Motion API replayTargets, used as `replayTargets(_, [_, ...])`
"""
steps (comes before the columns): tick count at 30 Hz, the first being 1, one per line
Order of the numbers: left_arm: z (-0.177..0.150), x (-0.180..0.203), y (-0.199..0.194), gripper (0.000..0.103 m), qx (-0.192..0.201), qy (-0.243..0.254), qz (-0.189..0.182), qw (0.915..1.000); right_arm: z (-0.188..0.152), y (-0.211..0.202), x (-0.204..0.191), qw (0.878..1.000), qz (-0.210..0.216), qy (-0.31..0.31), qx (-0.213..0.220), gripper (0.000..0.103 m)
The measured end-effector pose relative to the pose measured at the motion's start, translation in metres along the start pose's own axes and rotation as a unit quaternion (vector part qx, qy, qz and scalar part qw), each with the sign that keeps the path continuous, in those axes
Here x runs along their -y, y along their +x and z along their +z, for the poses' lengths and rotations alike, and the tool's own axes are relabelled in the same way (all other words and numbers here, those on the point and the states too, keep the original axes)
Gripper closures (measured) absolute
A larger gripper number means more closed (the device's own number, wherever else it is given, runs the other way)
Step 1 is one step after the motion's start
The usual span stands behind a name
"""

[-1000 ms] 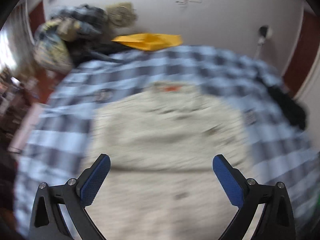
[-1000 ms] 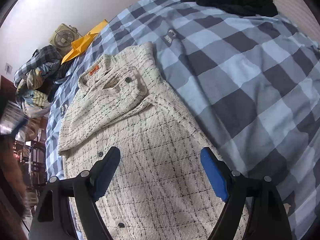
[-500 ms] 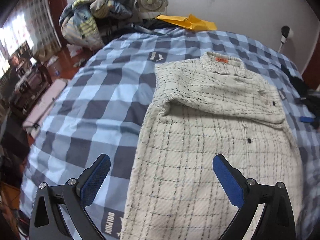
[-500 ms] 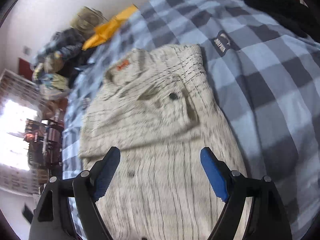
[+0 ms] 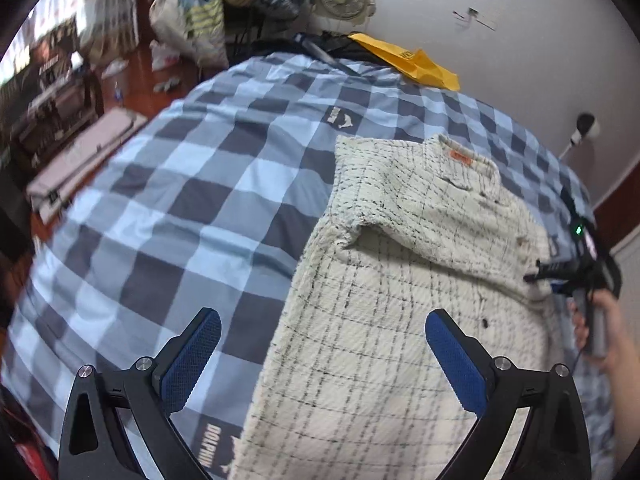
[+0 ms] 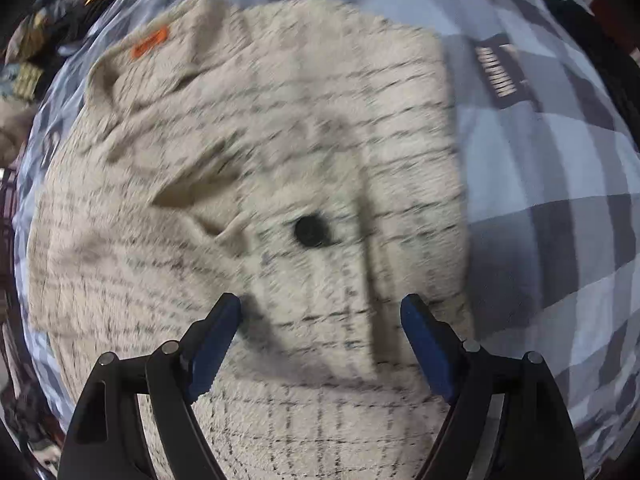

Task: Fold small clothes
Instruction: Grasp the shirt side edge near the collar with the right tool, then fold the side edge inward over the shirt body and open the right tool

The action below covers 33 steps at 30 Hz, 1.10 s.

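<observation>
A cream jacket (image 5: pixel 400 280) with a thin dark check and an orange neck label (image 5: pixel 460 156) lies on the blue checked bedspread (image 5: pixel 192 200). Its upper part is folded across its body. My left gripper (image 5: pixel 322 340) is open and empty, held above the jacket's left edge. My right gripper (image 6: pixel 320 320) is open and empty, close above the folded part near a black button (image 6: pixel 310 231). The right gripper also shows in the left wrist view (image 5: pixel 576 272) at the jacket's right edge, held by a hand.
A yellow envelope (image 5: pixel 416 64) lies at the bed's far edge by the wall. A fan (image 5: pixel 344 0) and a pile of clothes (image 5: pixel 224 4) stand beyond the bed. Dark clothing (image 6: pixel 600 32) lies on the bed's right side. The floor is left of the bed.
My right gripper has dropped much closer to the jacket's folded upper part. My left gripper has shifted left, so the jacket now sits to the right in its view.
</observation>
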<state>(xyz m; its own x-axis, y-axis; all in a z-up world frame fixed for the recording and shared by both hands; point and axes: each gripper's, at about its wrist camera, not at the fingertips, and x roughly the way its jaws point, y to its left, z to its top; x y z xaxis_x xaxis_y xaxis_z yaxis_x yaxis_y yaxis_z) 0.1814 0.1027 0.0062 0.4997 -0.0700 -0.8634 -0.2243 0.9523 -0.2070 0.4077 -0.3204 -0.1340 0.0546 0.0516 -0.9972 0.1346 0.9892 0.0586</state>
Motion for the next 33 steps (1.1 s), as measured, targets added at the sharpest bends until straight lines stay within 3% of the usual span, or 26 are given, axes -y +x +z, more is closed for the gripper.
replayTargets(1, [0.000,-0.002,0.002,0.000,-0.004,-0.007,-0.004,1.0000,-0.004,0.000,-0.005,1.000,-0.011,-0.011,-0.002,0.072])
replayTargets(2, [-0.001,-0.005,0.003,0.000,-0.007,-0.013,-0.006,0.9999,-0.007,-0.001,-0.009,1.000,-0.012,-0.017,-0.006,0.081])
replayTargets(3, [-0.001,-0.007,0.006,0.000,-0.013,-0.021,-0.008,0.9997,-0.009,-0.008,-0.015,0.999,-0.023,-0.023,0.003,0.084])
replayTargets(6, [-0.003,-0.013,0.010,0.000,-0.026,-0.038,-0.019,0.9987,-0.010,-0.040,-0.030,0.997,-0.041,-0.045,0.051,0.086])
replayTargets(13, [-0.004,-0.017,0.013,0.000,-0.029,-0.051,-0.023,0.9980,0.002,-0.146,-0.047,0.979,0.004,-0.048,0.199,0.086])
replayTargets(17, [-0.003,-0.014,0.013,0.000,-0.028,-0.037,-0.014,0.9988,0.002,-0.153,-0.044,0.971,0.002,-0.045,0.234,0.086])
replayTargets(20, [-0.003,-0.010,0.014,0.000,-0.031,-0.021,-0.004,0.9993,0.003,-0.128,-0.031,0.972,-0.030,-0.030,0.232,0.086])
replayTargets(23, [-0.003,-0.008,0.015,0.000,-0.032,-0.015,0.002,0.9994,0.008,-0.097,-0.007,0.979,-0.041,0.000,0.197,0.086])
replayTargets(28, [-0.004,-0.006,0.016,0.000,-0.035,-0.013,0.001,0.9993,0.002,-0.027,0.012,0.997,-0.018,0.021,0.071,0.075])
replayTargets(31, [-0.004,-0.005,0.016,0.000,-0.035,-0.011,0.002,0.9993,-0.004,-0.030,0.026,0.996,0.002,0.049,0.077,0.067])
replayTargets(33, [-0.004,-0.004,0.016,0.000,-0.035,-0.009,0.004,0.9993,-0.007,-0.048,0.035,0.992,-0.014,0.067,0.106,0.053])
